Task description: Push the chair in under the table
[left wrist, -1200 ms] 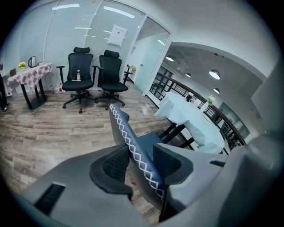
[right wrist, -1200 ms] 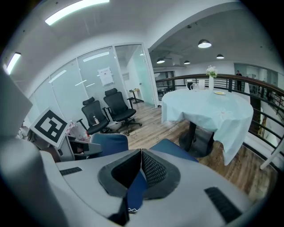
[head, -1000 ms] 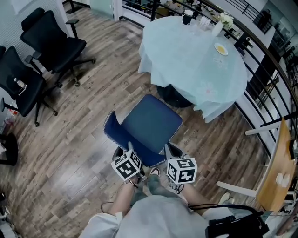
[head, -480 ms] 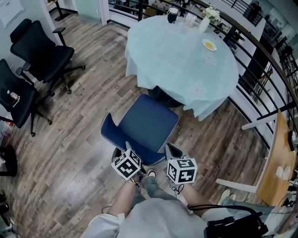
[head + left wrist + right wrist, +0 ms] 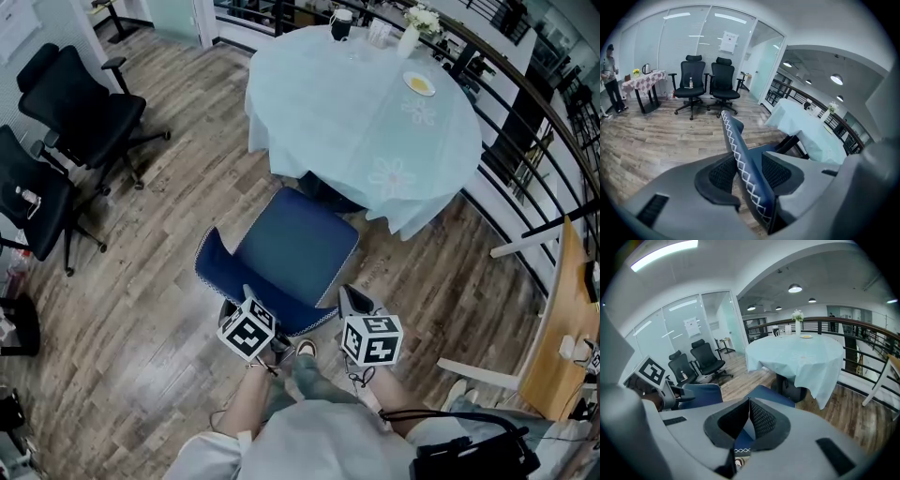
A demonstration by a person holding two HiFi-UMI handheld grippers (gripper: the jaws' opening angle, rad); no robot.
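Observation:
The blue chair [image 5: 295, 246] stands on the wood floor with its seat front close to the round table [image 5: 366, 103] under a pale blue cloth. Its low back, edged with white cross stitching, faces me. My left gripper [image 5: 251, 300] is shut on the back's left part; in the left gripper view the stitched edge [image 5: 740, 157] runs between the left gripper's [image 5: 743, 174] pads. My right gripper [image 5: 348, 298] grips the back's right end. In the right gripper view the right gripper's [image 5: 749, 420] pads pinch blue fabric, with the table [image 5: 797, 352] ahead.
Two black office chairs [image 5: 70, 112] stand at the left. A dark railing [image 5: 553, 141] curves behind the table at the right. A plate [image 5: 419, 84], a vase [image 5: 410, 33] and a cup [image 5: 339, 21] sit on the table. A wooden table [image 5: 553, 347] is at the lower right.
Both grippers and the chair have moved forward towards the table. The seat front now sits closer to the hanging cloth, and the table looms larger in the head view.

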